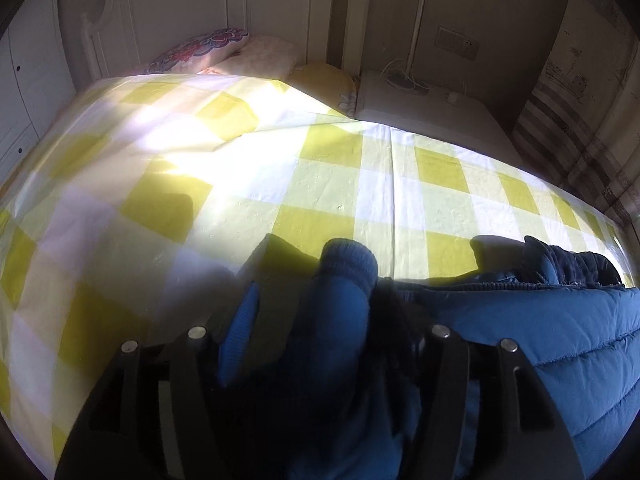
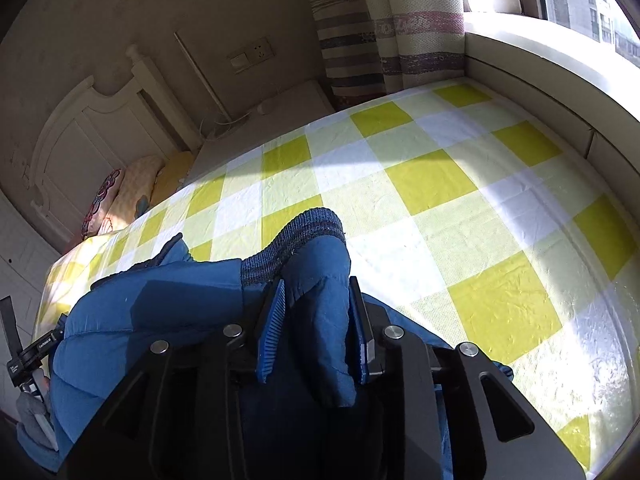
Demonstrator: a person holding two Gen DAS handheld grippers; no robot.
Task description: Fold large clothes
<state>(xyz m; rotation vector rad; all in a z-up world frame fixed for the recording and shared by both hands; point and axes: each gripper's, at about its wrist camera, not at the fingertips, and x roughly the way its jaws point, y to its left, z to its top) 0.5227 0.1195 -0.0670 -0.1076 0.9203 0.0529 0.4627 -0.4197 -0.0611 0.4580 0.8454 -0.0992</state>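
A blue quilted puffer jacket (image 1: 540, 332) lies across the near edge of the bed, with a dark navy collar or hood (image 1: 572, 266) at the right. My left gripper (image 1: 316, 312) is shut on a bunched jacket sleeve end with a knit cuff (image 1: 352, 264). In the right wrist view the jacket (image 2: 160, 312) spreads to the left. My right gripper (image 2: 316, 320) is shut on another fold of the jacket with a grey-blue knit cuff (image 2: 296, 236) standing above its fingers (image 2: 270, 328).
The bed has a yellow, pale green and white checked sheet (image 1: 332, 176), also in the right wrist view (image 2: 440, 200). Pillows (image 1: 248, 56) lie by the white headboard (image 2: 92, 140). A white nightstand (image 1: 416, 96), striped curtain (image 2: 384, 40) and window ledge (image 2: 540, 64) border it.
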